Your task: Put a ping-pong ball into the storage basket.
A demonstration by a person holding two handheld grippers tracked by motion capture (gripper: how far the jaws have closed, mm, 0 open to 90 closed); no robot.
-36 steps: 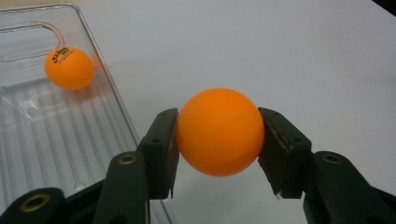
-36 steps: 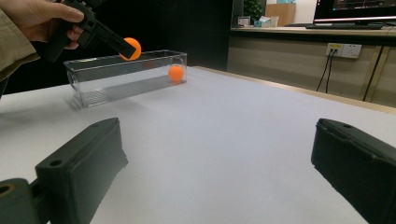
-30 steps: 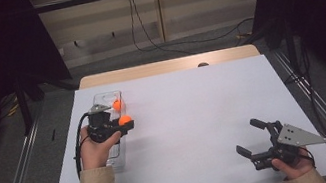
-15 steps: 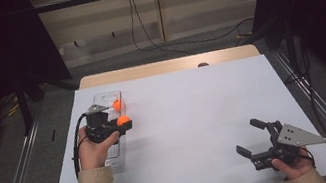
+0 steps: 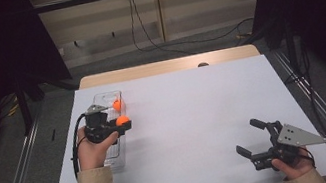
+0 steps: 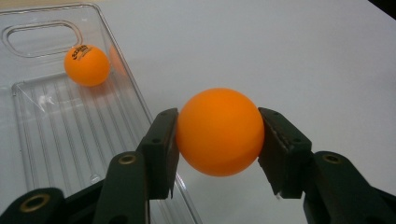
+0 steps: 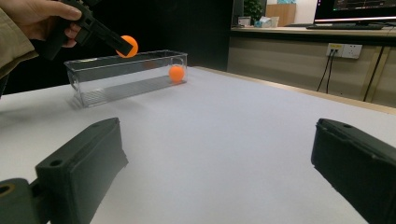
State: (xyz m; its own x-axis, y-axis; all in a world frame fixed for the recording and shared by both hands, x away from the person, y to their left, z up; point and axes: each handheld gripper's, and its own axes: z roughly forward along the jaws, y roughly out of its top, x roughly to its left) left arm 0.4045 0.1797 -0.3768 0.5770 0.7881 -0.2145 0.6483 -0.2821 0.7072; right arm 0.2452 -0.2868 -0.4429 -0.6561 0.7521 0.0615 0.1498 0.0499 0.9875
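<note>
While a second orange ball lies in the clear bin, the left tool pinches an orange ball just above the bin's right wall — the right tool rests spread on the white counter.

One ball in the bin at table's left, another above its rim
</note>
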